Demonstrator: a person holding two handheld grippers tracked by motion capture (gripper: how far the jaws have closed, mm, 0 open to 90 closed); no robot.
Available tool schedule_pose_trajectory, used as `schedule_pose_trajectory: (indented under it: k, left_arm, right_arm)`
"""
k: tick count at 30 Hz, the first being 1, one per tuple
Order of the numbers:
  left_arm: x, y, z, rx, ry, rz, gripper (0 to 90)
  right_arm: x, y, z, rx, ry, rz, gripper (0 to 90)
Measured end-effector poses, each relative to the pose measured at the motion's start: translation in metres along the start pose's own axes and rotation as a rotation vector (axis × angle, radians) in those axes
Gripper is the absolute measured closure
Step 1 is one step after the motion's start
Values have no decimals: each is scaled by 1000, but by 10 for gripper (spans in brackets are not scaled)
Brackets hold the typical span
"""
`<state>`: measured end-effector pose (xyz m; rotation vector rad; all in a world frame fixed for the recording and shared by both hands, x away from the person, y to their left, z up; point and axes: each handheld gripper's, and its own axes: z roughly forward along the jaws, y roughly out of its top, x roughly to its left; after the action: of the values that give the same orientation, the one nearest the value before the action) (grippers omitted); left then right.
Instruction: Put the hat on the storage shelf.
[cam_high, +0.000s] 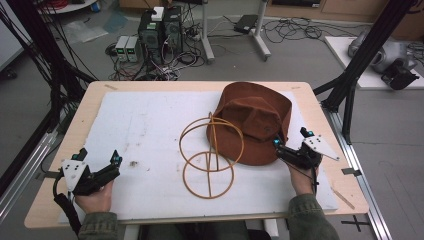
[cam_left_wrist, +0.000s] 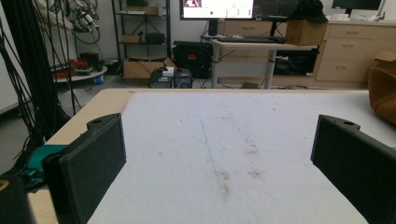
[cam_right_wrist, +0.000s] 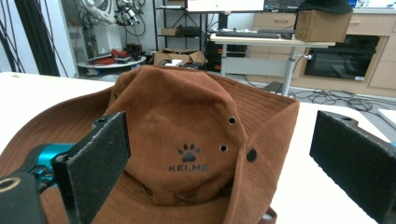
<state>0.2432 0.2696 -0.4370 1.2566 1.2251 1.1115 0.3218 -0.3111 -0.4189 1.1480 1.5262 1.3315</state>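
Nearest, at the near left corner: left gripper (cam_high: 100, 167), jaws spread wide over bare white mat (cam_high: 150, 125), holding nothing. At near right: right gripper (cam_high: 291, 142), jaws likewise spread, empty, aimed at the brown hat (cam_high: 255, 120) just beyond. Hat lying on the right half of the mat, crown up, near brim just ahead of the right gripper's jaws, not yet between them. Leaning against the hat's left side: wire hat stand (cam_high: 210, 155), two hoops on a ring base. Probably light, soft and floppy cloth; best pinched at the brim edge, likely to sag when lifted.
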Motion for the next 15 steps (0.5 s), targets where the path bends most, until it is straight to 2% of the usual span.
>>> schedule_pose_trajectory:
  k: [7,15]
  left_arm:
    - [0,-1,1,10,-26,-8,36]
    - [0,-2,-1,13,-24,-10,36]
  right_arm:
    - [-1,8,7,-13,12,5,42]
    - [-5,17,18,-21,28,9,42]
